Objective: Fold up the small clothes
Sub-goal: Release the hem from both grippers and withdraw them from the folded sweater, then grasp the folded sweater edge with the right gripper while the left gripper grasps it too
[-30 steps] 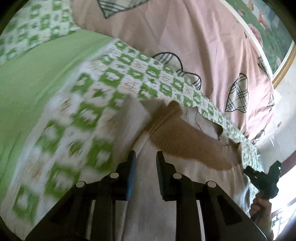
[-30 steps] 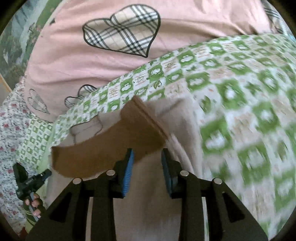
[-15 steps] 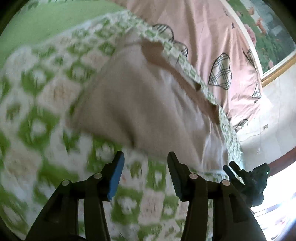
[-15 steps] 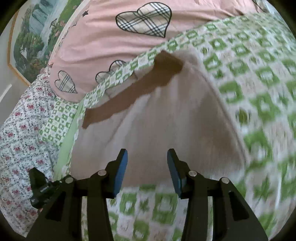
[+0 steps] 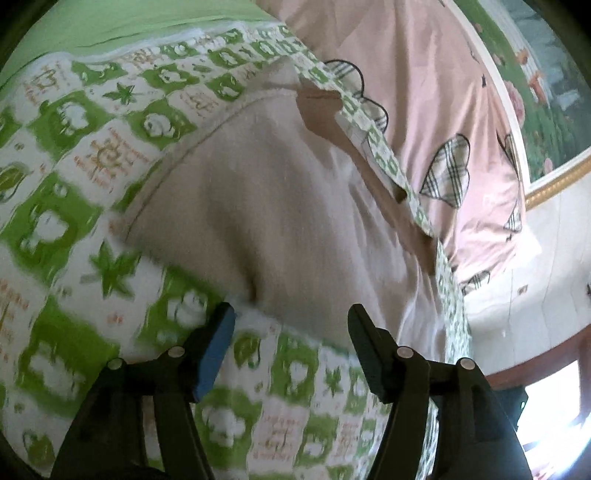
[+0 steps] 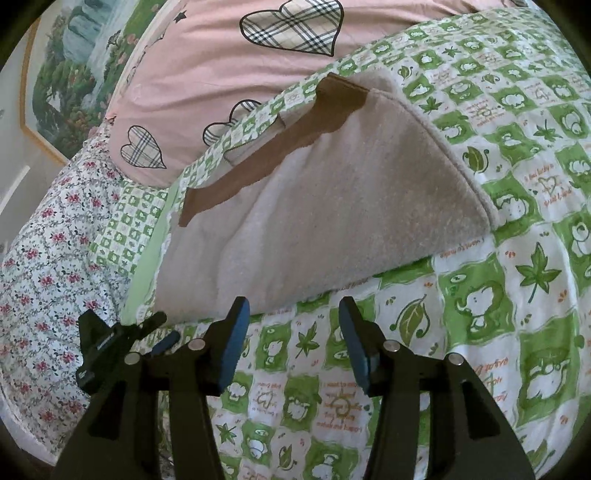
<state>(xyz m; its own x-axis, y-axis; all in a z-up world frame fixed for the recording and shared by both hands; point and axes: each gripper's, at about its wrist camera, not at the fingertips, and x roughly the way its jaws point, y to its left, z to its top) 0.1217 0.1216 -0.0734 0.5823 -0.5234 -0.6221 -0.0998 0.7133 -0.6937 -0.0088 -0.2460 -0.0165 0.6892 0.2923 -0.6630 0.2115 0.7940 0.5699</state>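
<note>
A small beige garment (image 6: pixel 332 206) with a brown band (image 6: pixel 280 147) along its far edge lies flat on the green-and-white patterned bedspread (image 6: pixel 517 295). It also shows in the left wrist view (image 5: pixel 273 206). My right gripper (image 6: pixel 293 325) is open and empty, just short of the garment's near edge. My left gripper (image 5: pixel 291 325) is open and empty at the near edge on the other side; it shows in the right wrist view (image 6: pixel 114 343) at the garment's left corner.
A pink quilt with plaid hearts (image 6: pixel 240 48) lies beyond the garment. A floral sheet (image 6: pixel 44 258) covers the bed's left side. A framed landscape picture (image 5: pixel 546 92) hangs on the wall. A plain green sheet (image 5: pixel 110 22) lies at the far left.
Both grippers have let go of the garment, opened wide and drawn back from its brown band to its near edge. The garment now lies flat.
</note>
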